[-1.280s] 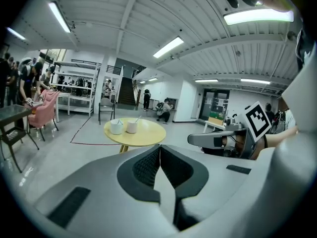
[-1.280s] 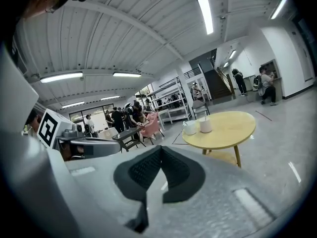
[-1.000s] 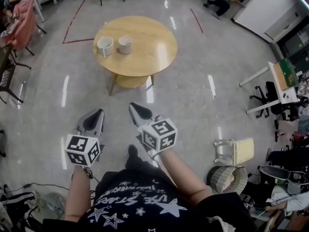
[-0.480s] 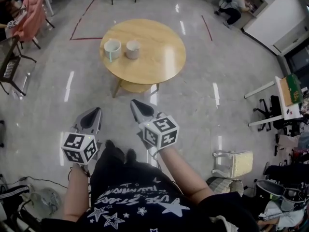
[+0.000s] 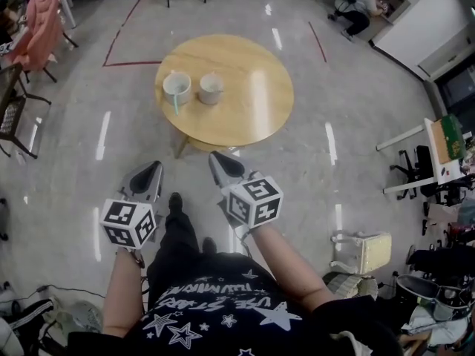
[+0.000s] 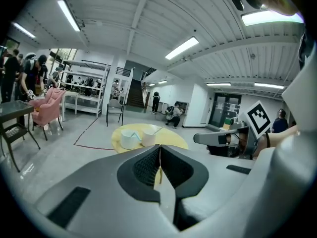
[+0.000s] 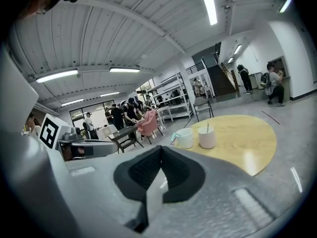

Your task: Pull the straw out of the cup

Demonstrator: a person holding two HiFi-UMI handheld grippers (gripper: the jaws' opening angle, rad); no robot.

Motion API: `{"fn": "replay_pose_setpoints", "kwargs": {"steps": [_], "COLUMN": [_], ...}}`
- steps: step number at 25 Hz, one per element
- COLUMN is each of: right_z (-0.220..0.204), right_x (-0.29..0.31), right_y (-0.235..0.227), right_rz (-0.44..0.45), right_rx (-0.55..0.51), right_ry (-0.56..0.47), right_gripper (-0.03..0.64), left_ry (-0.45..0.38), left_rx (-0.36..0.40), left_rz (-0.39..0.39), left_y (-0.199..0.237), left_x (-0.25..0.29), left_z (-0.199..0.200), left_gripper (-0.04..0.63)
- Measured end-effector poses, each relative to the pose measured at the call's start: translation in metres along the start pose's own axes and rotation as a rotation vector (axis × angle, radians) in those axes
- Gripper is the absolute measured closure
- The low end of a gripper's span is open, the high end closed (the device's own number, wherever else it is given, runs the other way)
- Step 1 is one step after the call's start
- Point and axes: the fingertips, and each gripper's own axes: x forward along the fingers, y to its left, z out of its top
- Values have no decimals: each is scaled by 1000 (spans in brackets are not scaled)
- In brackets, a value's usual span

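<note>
The counter (image 5: 245, 102) is nearer than a second ago. The left gripper (image 5: 153, 167) and right gripper (image 5: 216, 158) are clenched and empty, well short of it. The straw (image 5: 176, 102) stands in a cup (image 5: 166, 87) there.

The person walked toward the round table (image 5: 252, 102), and it slid from the upper middle of the head view down toward the centre. The mug (image 5: 177, 85) and the cup (image 5: 211, 88) on it drifted down and to the right with it. A black shoe (image 5: 175, 202) stepped forward, left of the frame's middle.
</note>
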Motion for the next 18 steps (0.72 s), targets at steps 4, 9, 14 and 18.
{"fn": "replay_pose_setpoints", "kwargs": {"steps": [4, 9, 14, 18], "right_z": [19, 26, 38, 37], "right_x": [40, 90, 133, 159], "right_y": [-13, -35, -46, -52], "right_rz": [3, -15, -38, -59], "right_rx": [49, 51, 50, 53], "right_ry": [-16, 31, 85, 126], "right_gripper": [617, 617, 615, 614], "left_ry": [19, 45, 61, 76], "left_rx": [-3, 12, 13, 2], "left_rz": [-27, -55, -63, -79], "left_y": [32, 65, 103, 124], "left_x": [32, 75, 97, 113], "left_z": [13, 22, 37, 41], "left_gripper": [587, 587, 587, 587]}}
